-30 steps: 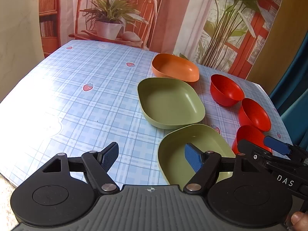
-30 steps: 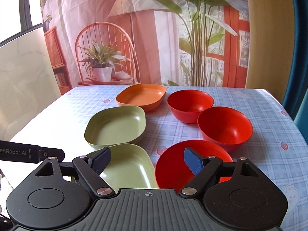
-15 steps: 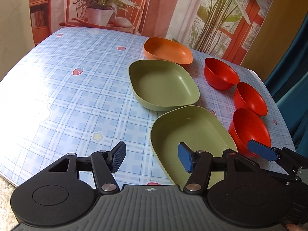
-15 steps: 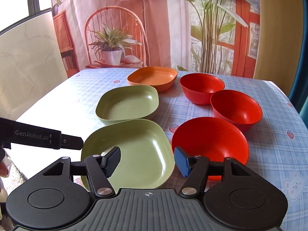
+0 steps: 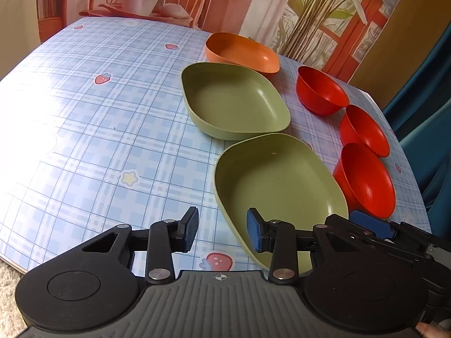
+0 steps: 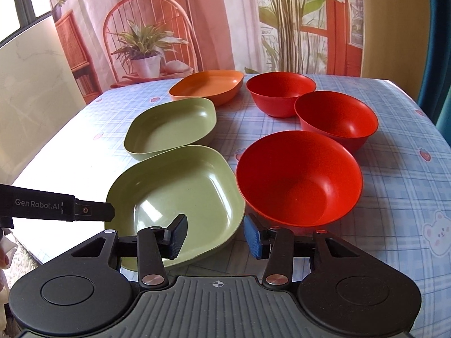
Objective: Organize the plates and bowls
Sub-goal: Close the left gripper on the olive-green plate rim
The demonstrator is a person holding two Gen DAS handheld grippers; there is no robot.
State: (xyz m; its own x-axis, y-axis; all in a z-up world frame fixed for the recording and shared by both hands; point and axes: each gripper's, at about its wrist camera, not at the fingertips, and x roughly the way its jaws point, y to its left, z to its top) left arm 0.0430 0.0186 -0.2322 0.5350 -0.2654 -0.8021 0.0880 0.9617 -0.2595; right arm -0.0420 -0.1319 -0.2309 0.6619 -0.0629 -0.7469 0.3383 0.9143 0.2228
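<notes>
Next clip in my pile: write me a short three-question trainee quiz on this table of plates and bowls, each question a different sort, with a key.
1. Count: how many red bowls stand on the checked tablecloth?
2. True or false: the orange plate is stacked inside a green plate.
3. Multiple choice: the left gripper straddles the near rim of which dish? A) nearest green plate B) orange plate C) farthest red bowl

Key
1. Three: the nearest red bowl, the middle red bowl and the farthest red bowl.
2. False: it sits alone at the far end, beyond the second green plate.
3. A. Its jaws have just been closing, but the pads are not yet pressing the rim.
</notes>
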